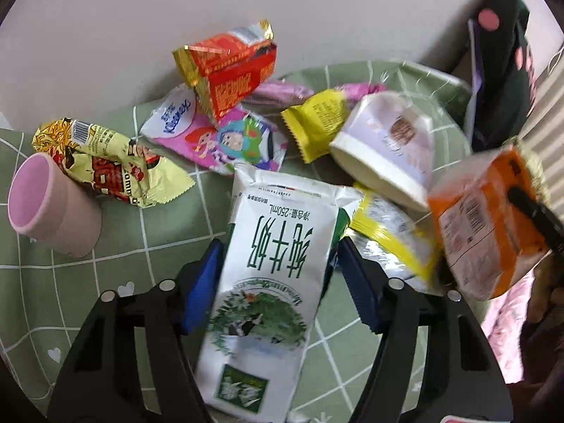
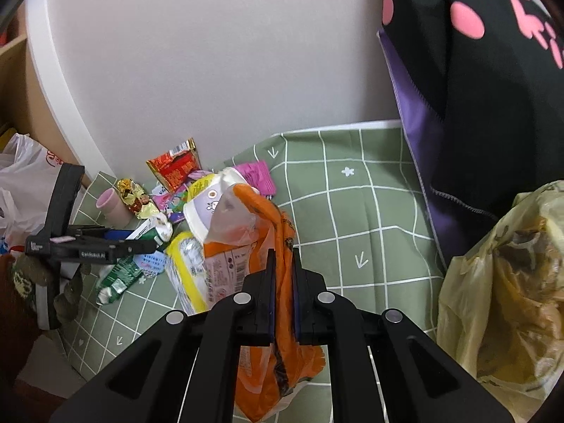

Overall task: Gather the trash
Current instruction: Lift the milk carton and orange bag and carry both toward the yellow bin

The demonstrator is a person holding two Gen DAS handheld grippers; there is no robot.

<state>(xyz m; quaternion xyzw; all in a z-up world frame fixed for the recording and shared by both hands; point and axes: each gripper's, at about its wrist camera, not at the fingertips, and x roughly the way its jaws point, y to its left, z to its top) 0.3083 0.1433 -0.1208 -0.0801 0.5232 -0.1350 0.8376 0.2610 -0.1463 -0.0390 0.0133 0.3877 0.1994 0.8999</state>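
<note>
Straddling the white milk pouch (image 1: 268, 282), the left tool (image 1: 278, 278) stands open, 1 blue pad on each side of the pouch and neither clearly pressing it. The pouch lies flat on the green checked tabletop (image 1: 70, 289), its long axis running near to far, in line with the tool's fingers, so a squeeze across its narrow width looks like the natural next move. To the right, the right tool (image 2: 283, 296) is clamped on an orange wrapper (image 2: 278, 246), held off the tabletop. A yellowish plastic bag (image 2: 504, 282) sits at the near right, closer to the right tool than to the left, and probably takes the trash. Farther off lie a yellow-edged packet (image 1: 391, 243), a paper cup (image 1: 384, 151) on its side, a red carton (image 1: 229, 70) and a pink cup (image 1: 49, 204) at the left.
</note>
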